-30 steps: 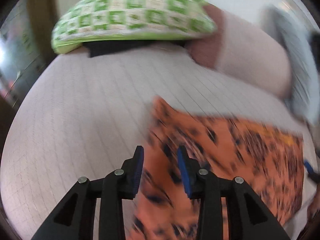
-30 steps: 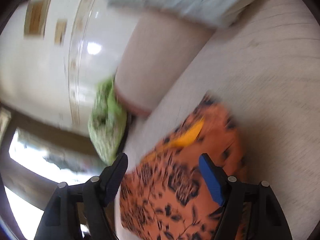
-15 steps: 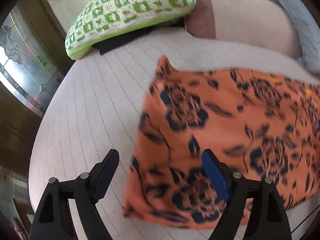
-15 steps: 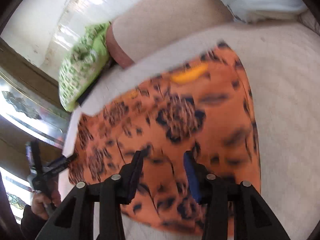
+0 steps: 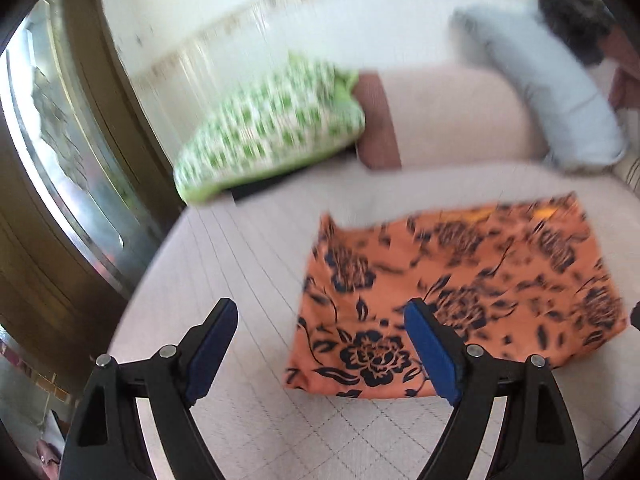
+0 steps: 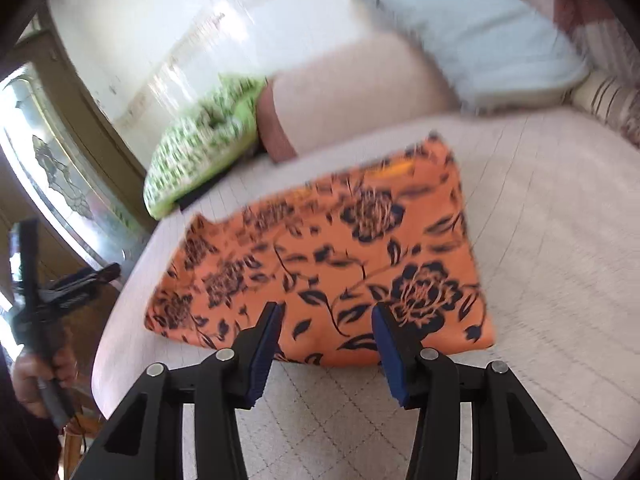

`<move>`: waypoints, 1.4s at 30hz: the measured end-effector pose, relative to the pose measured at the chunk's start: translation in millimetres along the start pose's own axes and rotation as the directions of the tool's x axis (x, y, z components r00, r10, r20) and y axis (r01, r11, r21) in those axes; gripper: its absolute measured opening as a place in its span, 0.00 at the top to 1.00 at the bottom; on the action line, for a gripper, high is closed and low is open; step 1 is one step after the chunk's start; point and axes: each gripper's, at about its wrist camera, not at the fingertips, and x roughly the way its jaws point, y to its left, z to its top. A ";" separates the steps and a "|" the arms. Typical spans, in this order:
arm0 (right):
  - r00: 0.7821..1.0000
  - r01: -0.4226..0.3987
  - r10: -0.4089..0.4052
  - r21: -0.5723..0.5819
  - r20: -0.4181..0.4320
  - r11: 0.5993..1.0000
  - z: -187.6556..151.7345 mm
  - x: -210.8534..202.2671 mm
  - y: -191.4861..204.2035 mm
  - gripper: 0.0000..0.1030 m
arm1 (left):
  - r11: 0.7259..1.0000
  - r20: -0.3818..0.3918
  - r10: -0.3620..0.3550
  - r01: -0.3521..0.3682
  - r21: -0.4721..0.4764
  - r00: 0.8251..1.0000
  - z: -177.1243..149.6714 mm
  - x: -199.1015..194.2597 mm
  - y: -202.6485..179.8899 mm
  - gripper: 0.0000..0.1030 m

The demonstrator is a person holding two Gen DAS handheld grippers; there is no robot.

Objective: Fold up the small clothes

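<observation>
I'm looking down on the quilted sofa seat (image 6: 540, 240), where the orange floral garment (image 6: 332, 264) lies flat, folded into a rectangle. Green checked cushion (image 5: 272, 132) sits behind it; my left gripper (image 5: 320, 346) gapes wide and empty, my right gripper (image 6: 326, 344) hangs parted, gripping nothing

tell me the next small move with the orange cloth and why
Probably bring the right hand-held gripper down onto the near edge of the orange floral cloth. Both grippers are open and empty, and the cloth lies flat on the quilted cushion, ready for another fold.
</observation>
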 end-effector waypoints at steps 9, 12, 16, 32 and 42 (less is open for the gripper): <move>0.993 0.117 -0.115 -0.110 0.027 0.987 8.5 -44.0 61.1 0.51 | 0.997 0.089 -0.018 0.024 -0.071 0.996 15.7 -70.5 7.1 0.17; 0.984 0.178 -0.175 -0.149 0.032 0.973 15.3 -55.4 86.1 0.50 | 0.997 0.095 -0.028 0.035 -0.074 0.995 12.4 -80.8 7.1 0.17; 0.965 0.261 -0.258 -0.198 0.042 0.945 22.4 -63.3 115.9 0.49 | 0.996 0.116 -0.034 0.043 -0.081 0.993 8.3 -99.8 10.9 0.17; 0.911 0.409 -0.359 -0.335 0.202 0.849 33.5 -117.8 188.0 0.49 | 0.991 0.139 -0.073 0.087 -0.099 0.988 1.6 -126.8 15.1 0.16; 0.908 0.399 -0.328 -0.305 0.259 0.864 42.8 -143.7 189.3 0.49 | 0.989 0.165 -0.098 0.114 -0.090 0.981 5.2 -143.0 10.2 0.16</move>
